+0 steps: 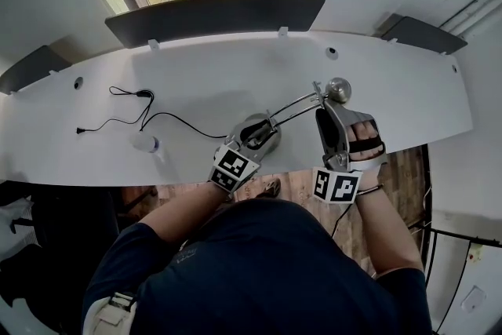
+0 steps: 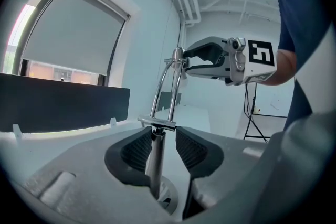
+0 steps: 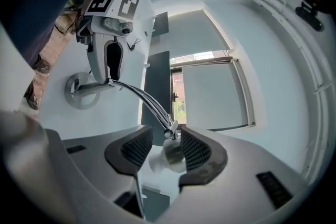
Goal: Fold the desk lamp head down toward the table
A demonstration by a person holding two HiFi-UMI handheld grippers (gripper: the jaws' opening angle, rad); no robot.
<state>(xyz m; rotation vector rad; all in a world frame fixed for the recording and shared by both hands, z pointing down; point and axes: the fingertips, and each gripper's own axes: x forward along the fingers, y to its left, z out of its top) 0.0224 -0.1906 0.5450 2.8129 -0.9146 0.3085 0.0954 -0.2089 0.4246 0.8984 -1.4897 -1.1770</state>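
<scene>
A chrome desk lamp stands on the white desk (image 1: pixel 204 74). Its round base (image 1: pixel 271 139) carries a short post (image 2: pixel 154 157), from which a twin-rod arm (image 1: pixel 294 107) runs right to the small metal head (image 1: pixel 339 89). My left gripper (image 1: pixel 255 136) is at the base, its jaws standing either side of the post with a gap showing. My right gripper (image 1: pixel 328 106) reaches to the head (image 3: pixel 172 153), which sits between its spread pads (image 3: pixel 197 150), close to the right one. Both grippers are open. The right gripper view also shows the arm (image 3: pixel 142 96), the base (image 3: pixel 79 93) and the left gripper (image 3: pixel 107 60).
A black cable (image 1: pixel 157 118) trails across the desk's left half to a small white object (image 1: pixel 146 143). A dark partition panel (image 1: pixel 216 16) stands along the far edge under the window. The desk's near edge runs just behind my hands. A stand (image 2: pixel 252 118) is at the room's right.
</scene>
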